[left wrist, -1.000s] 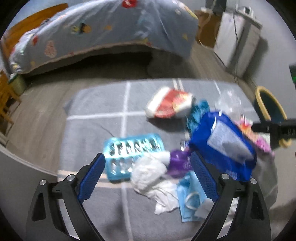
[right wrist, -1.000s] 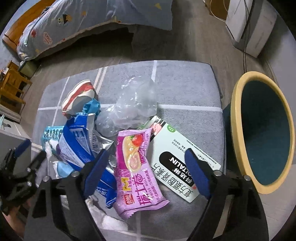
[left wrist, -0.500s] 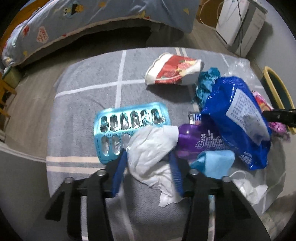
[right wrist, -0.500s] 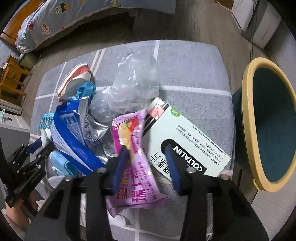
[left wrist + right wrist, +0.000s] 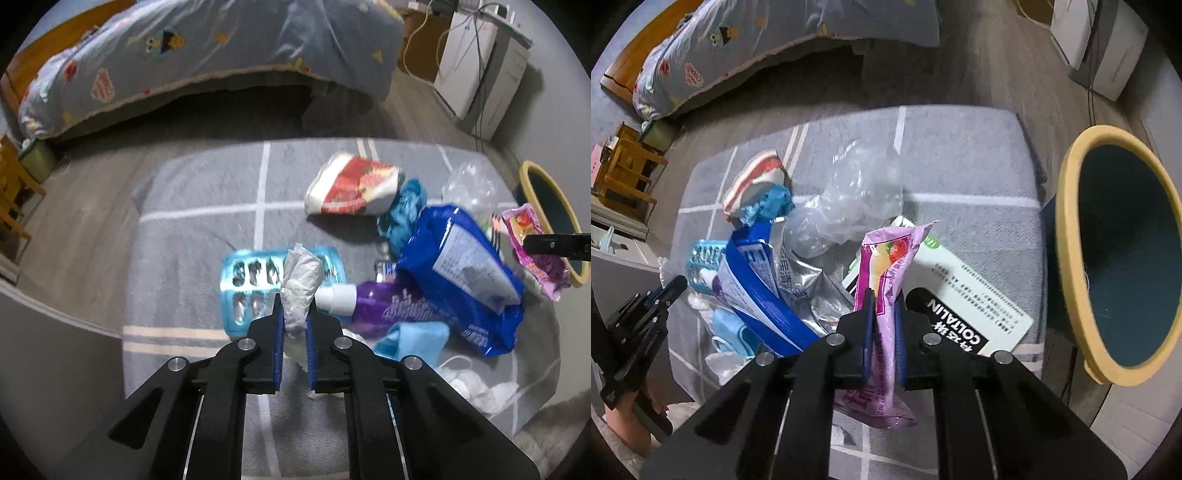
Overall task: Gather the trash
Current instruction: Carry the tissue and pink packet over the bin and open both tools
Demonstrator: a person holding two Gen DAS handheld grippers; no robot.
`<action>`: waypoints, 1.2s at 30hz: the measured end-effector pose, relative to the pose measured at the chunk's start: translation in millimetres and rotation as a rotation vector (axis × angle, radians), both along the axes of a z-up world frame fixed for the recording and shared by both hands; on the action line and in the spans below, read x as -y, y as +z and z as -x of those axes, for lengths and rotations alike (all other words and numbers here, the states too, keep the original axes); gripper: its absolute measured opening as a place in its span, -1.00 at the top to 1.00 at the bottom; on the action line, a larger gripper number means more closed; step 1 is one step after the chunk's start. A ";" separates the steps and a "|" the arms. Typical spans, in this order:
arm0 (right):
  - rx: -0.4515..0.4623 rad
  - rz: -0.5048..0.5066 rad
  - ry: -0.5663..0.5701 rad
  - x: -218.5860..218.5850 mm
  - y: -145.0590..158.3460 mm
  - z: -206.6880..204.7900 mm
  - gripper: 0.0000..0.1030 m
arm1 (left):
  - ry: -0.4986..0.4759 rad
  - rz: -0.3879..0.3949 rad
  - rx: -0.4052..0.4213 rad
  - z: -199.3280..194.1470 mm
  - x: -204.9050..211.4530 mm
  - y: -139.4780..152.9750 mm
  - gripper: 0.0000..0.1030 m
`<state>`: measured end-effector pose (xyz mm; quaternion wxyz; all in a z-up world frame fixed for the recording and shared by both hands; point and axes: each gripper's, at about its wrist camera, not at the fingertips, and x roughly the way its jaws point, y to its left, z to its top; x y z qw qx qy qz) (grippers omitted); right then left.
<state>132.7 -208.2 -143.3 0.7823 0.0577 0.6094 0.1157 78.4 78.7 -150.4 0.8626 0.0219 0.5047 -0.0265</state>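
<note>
Trash lies heaped on a grey rug [image 5: 199, 192]. My left gripper [image 5: 295, 310] is closing its jaws and its pads press on a crumpled white tissue [image 5: 301, 277], lifted over a light blue tray [image 5: 240, 295]. My right gripper [image 5: 884, 301] is closing too, pinching a pink snack wrapper [image 5: 890, 254] that stands up above a white box [image 5: 971, 291]. A yellow-rimmed teal bin [image 5: 1067, 177] stands right of the rug. A blue bag [image 5: 461, 266], a purple bottle [image 5: 388, 306] and a clear plastic bag [image 5: 857, 199] rest between the grippers.
A red and white packet [image 5: 354, 188] and a blue face mask [image 5: 413, 339] also lie on the rug. A bed with a patterned quilt [image 5: 184, 55] fills the far side. A white appliance [image 5: 480, 62] with cables stands far right, wooden furniture [image 5: 624, 173] at the left.
Both grippers went from wide open to clamped. The left took hold of the white tissue and raised it; the right took hold of the pink wrapper and tipped it upright.
</note>
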 end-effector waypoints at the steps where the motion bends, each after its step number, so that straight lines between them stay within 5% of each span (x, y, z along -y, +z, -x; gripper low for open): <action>1: 0.010 -0.002 -0.003 3.0 4.3 0.2 0.82 | 0.001 -0.001 0.014 0.7 0.3 3.9 0.79; 10: 0.110 -0.042 -0.054 21.1 39.5 6.8 0.82 | -0.018 -0.033 0.150 3.1 19.5 40.5 0.79; 21: 0.214 -0.043 -0.126 67.6 74.0 24.3 0.82 | 0.025 0.088 0.291 0.2 40.7 82.8 0.79; 32: 0.276 -0.007 -0.257 140.1 77.9 25.4 0.82 | -0.108 0.143 0.372 -8.2 106.4 112.6 0.79; 36: 0.364 0.005 -0.295 168.4 94.9 26.5 0.82 | -0.185 0.128 0.389 -8.1 136.5 121.1 0.79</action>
